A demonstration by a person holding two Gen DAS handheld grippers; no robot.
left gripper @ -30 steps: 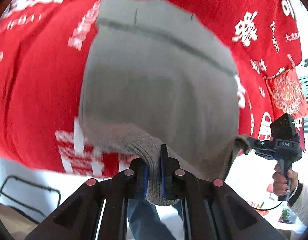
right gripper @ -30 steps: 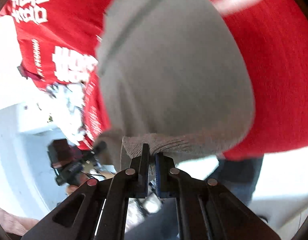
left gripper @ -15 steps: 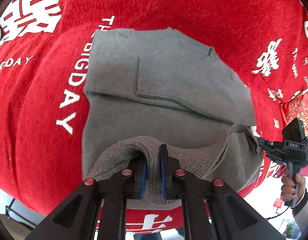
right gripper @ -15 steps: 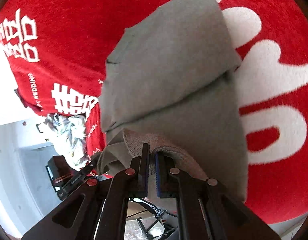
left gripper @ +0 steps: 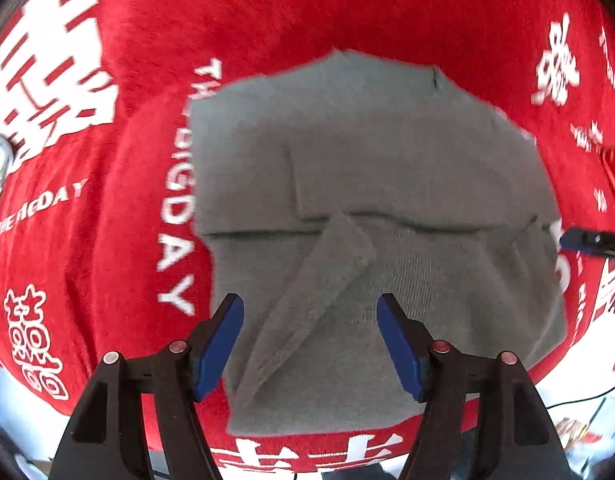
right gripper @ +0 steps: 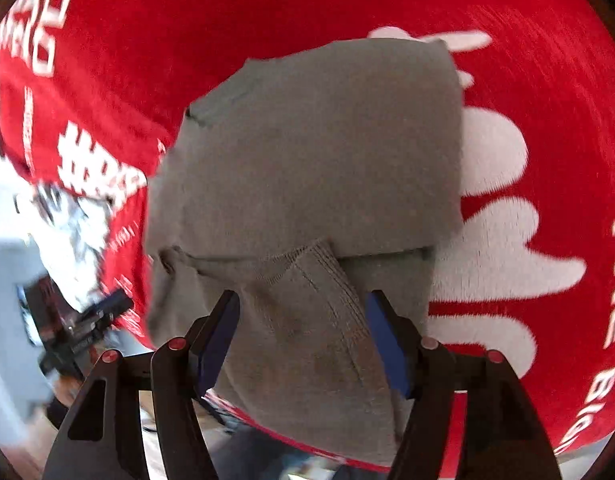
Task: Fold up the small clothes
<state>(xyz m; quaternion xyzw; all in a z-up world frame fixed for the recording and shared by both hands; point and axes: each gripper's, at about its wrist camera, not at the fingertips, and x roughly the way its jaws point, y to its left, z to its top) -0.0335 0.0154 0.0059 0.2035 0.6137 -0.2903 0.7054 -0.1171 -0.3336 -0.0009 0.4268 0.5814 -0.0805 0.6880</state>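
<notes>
Surface: red cloth with white lettering, covers the table.
Left view: grey knit flat on cloth, part-folded, long axis across frame. Left gripper wide, jaws just opened, straddles the near hem fold, pads clear of it.
Right view: same knit directly ahead. Right gripper wide, jaws just opened, ribbed hem strip between them, not pinched.
Relation: knit lies just forward of both grippers; neither clearly nearer.
Judgement: hem released; regrip needed for the next fold.

Both tongs have black arms, blue pads and red rivets.
</notes>
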